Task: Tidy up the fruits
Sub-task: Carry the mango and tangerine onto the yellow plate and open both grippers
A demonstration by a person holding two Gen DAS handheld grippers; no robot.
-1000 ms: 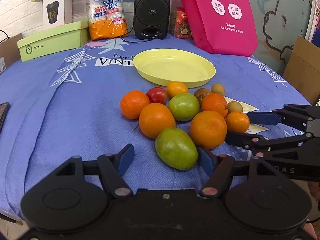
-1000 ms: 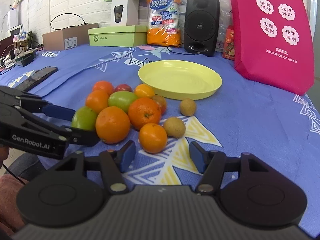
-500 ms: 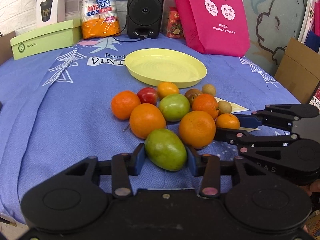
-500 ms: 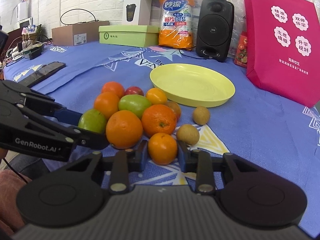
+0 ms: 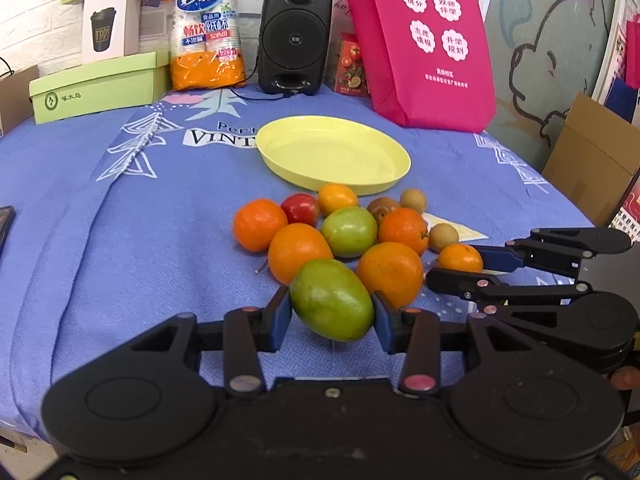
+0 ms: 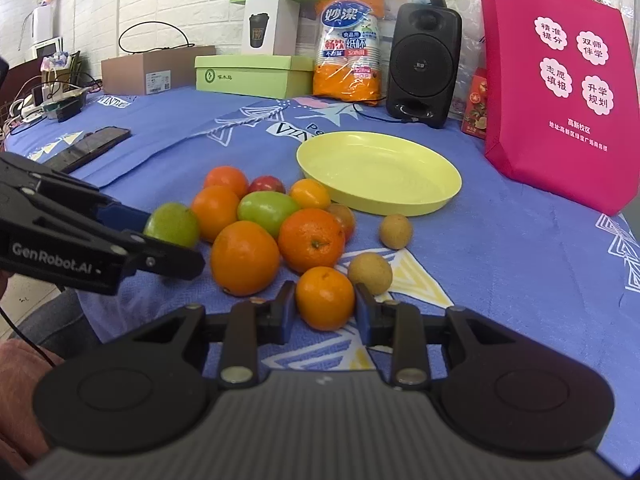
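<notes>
A pile of oranges, green fruits, a red one and small brown ones lies on the blue cloth in front of an empty yellow plate (image 5: 392, 156) (image 6: 436, 196). My left gripper (image 5: 332, 316) is shut on a green mango (image 5: 332, 300) at the near edge of the pile, and the mango looks slightly raised. My right gripper (image 6: 325, 308) is shut on a small orange (image 6: 325, 298) at the pile's right end. In the left wrist view the right gripper (image 5: 476, 266) holds that small orange (image 5: 460, 258). The right wrist view shows the left gripper (image 6: 168, 236) around the mango (image 6: 172, 226).
Behind the plate stand a black speaker (image 5: 295, 36), a pink bag (image 5: 420, 44), a pack of paper cups (image 5: 206, 36) and a green box (image 5: 100, 84). A dark phone (image 6: 92, 146) lies far left. A cardboard box (image 5: 596, 156) sits beyond the table's right edge.
Both grippers went from open to shut: the left closed on the green mango, the right on the small orange. The mango now sits a little higher between the left pads.
</notes>
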